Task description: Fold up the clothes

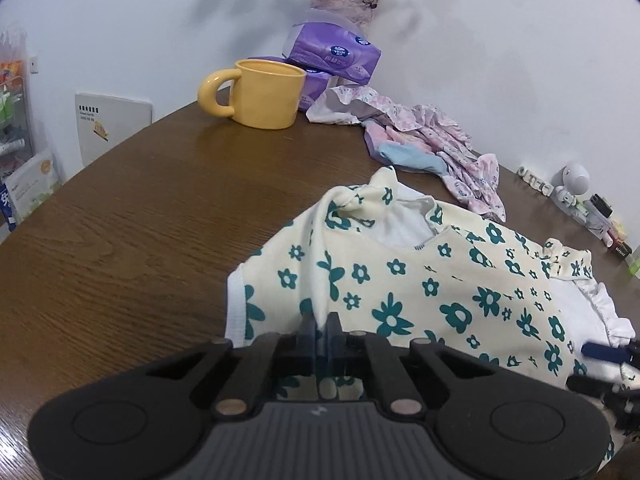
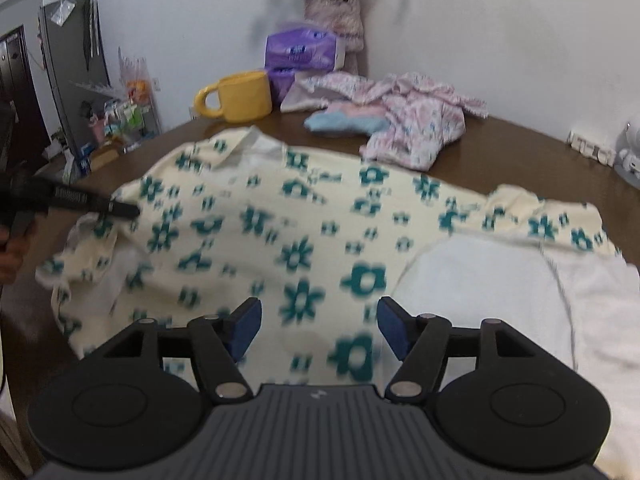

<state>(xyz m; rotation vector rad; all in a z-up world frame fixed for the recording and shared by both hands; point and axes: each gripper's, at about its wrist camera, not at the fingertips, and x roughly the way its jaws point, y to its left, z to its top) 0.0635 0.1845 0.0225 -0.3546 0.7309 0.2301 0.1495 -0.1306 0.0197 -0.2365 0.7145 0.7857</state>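
Observation:
A cream garment with teal flowers (image 1: 420,280) and a white lining lies spread on the brown wooden table (image 1: 140,220). My left gripper (image 1: 320,322) is shut on a raised ridge of the garment's fabric near its left side. In the right wrist view the same garment (image 2: 304,220) fills the middle, with its white inside (image 2: 480,280) turned up at the right. My right gripper (image 2: 319,328) hovers open just above the garment's near edge, nothing between its blue pads (image 2: 394,330). The left gripper (image 2: 120,210) shows there at the garment's left edge.
A yellow mug (image 1: 264,94) and purple tissue packs (image 1: 332,54) stand at the back by a vase (image 1: 344,0). A pile of pink floral clothes with a blue piece (image 1: 436,144) lies behind the garment. Small figurines and trinkets (image 1: 572,188) line the right wall.

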